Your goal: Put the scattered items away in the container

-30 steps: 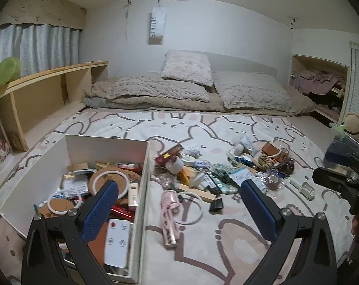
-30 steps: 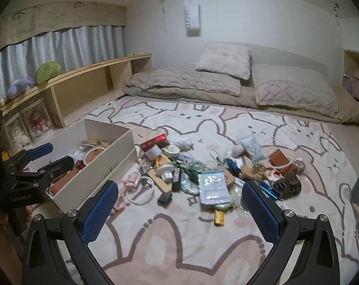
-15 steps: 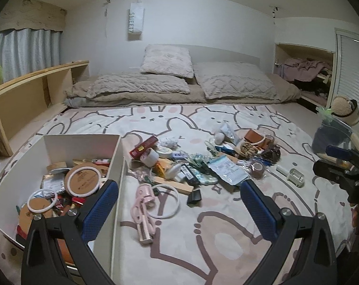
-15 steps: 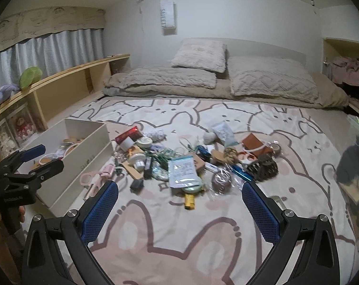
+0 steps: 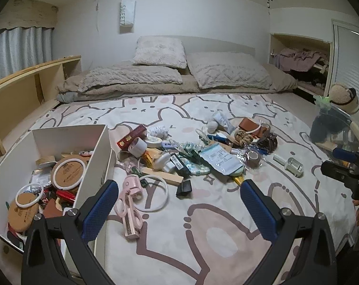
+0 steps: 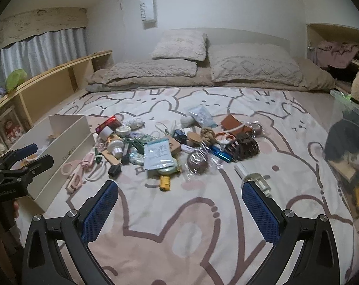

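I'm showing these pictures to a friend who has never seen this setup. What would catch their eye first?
Probably the heap of small clutter spread across the middle of the rabbit-print bed cover, with pink scissors at its near-left edge. Next, the white box to the left, already partly filled with rings and discs. Both open grippers, left and right, hang empty in the foreground.

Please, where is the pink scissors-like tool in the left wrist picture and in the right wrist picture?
Left wrist view: the pink tool lies low and left of centre, on the blanket, just right of the white box.
Right wrist view: it lies at the left, in front of the box's long side.
Shared landmark: the white ring right beside it.
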